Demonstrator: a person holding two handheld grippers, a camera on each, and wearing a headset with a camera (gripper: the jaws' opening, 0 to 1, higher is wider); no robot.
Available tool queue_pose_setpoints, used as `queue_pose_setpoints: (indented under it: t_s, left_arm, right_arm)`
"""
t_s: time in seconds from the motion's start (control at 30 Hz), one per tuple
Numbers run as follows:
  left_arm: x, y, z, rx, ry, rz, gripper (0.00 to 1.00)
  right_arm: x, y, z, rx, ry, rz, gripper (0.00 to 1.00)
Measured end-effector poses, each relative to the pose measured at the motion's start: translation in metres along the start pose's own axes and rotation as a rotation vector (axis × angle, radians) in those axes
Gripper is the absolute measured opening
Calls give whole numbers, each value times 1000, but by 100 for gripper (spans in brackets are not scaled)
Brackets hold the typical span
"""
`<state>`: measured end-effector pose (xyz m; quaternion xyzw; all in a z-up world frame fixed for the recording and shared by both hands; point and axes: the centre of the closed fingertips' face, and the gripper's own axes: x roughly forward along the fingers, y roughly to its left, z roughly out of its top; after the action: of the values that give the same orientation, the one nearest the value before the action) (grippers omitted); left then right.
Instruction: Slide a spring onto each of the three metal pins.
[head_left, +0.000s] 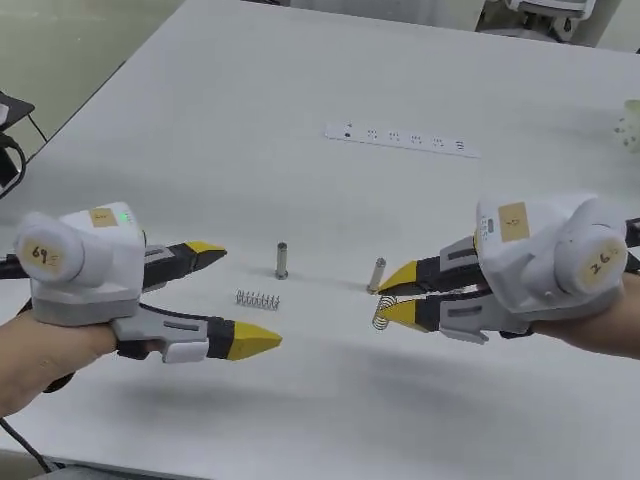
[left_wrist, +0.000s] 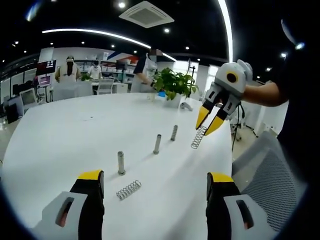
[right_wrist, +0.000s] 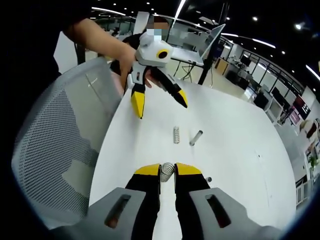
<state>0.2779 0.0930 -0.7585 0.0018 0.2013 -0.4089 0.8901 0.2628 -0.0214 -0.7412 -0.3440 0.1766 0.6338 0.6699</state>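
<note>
**Spring pinched right, wide open left**

Held above the bench (head_left: 200, 120), the left tongs (head_left: 250, 296), spread wide. Lying flat just ahead of those tips: a loose spring (head_left: 257, 299). Pressed together on a second spring (head_left: 379, 321), the right tongs (head_left: 381, 300), gripping one end, the rest hanging off the tips. Standing just past the right tips, a pin (head_left: 377, 275); past the left tips and the loose spring, the other pin (head_left: 282, 260). Well beyond both, a power strip (head_left: 400, 138).

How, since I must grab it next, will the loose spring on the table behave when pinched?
Likely rolls if nudged: the spring lies on its side on the smooth table. Probably light and squashy, being open thin-wire coils, so a hard pinch may deform it or shoot it out.
</note>
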Motion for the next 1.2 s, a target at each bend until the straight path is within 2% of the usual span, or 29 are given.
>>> queue_pose_setpoints:
  t_s: [0.07, 0.13, 0.2, 0.33, 0.63, 1.2]
  left_arm:
    - [-2, 2, 0, -4, -8, 9, 89]
    - [-3, 3, -3, -10, -2, 16, 96]
    - [-5, 5, -6, -4, 9, 23, 98]
    - [-8, 6, -9, -7, 17, 26, 98]
    - [-14, 11, -11, -15, 12, 47, 98]
    - [-18, 16, -16, -17, 25, 61, 98]
  right_arm:
    - [0, -1, -1, 2, 1, -3, 7]
    - [0, -2, -3, 9, 3, -5, 7]
    - [1, -4, -5, 17, 7, -6, 7]
    - [1, -7, -6, 38, 4, -5, 7]
    - [4, -18, -9, 38, 17, -13, 8]
    - [3, -49, -19, 67, 29, -74, 8]
